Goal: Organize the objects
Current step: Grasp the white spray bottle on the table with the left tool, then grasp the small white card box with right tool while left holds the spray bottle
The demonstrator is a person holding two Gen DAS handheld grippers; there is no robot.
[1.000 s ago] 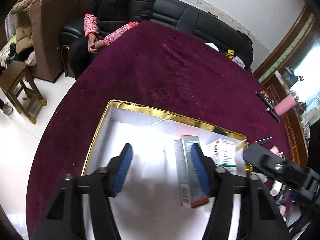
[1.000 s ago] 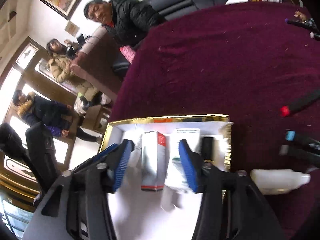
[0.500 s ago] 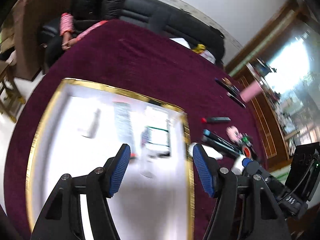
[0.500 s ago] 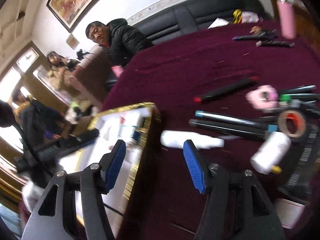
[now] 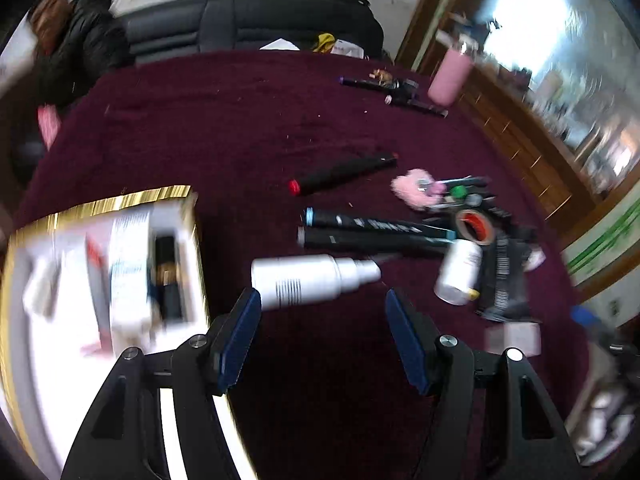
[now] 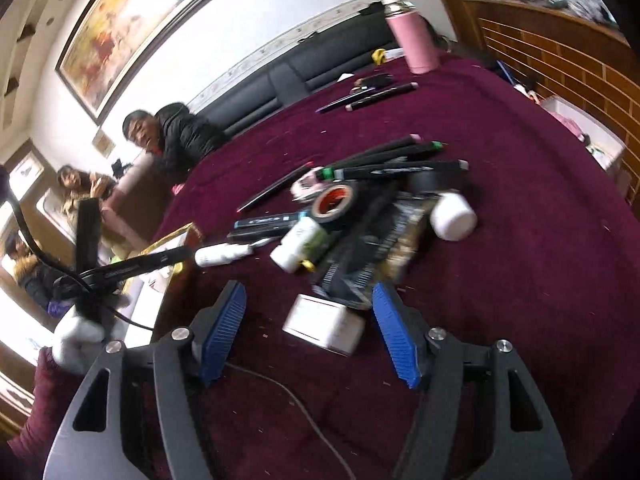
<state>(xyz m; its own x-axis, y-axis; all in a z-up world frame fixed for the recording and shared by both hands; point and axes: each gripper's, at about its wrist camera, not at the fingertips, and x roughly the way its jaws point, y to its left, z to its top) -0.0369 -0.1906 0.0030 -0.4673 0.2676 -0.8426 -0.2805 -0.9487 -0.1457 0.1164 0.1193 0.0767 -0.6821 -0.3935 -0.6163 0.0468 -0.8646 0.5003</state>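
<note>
My left gripper [image 5: 324,332] is open and empty over the maroon tablecloth. A white spray bottle [image 5: 312,280] lies on its side just beyond its fingertips. The gold-rimmed white box [image 5: 188,216] sits to the left with several cartons inside. My right gripper [image 6: 310,332] is empty and its jaws are opening. A small white carton [image 6: 324,324] lies on the cloth between its fingers, and the pads are not touching it. Behind the carton is a heap of black packets [image 6: 372,248], a small white bottle [image 6: 300,244], a tape roll [image 6: 336,202], a white jar [image 6: 454,216] and several markers [image 6: 384,168].
A pink flask [image 6: 414,40] and more pens stand at the table's far edge. A red-tipped marker [image 5: 340,172] and a pink fluffy item [image 5: 416,188] lie mid-table. A gloved hand [image 6: 78,336] with a cable is at the left. People sit at the far side by a black sofa.
Both views have swung right, from above the gold-rimmed box to the clutter on the cloth. The right jaws stand a little wider. Neither gripper has taken hold of anything.
</note>
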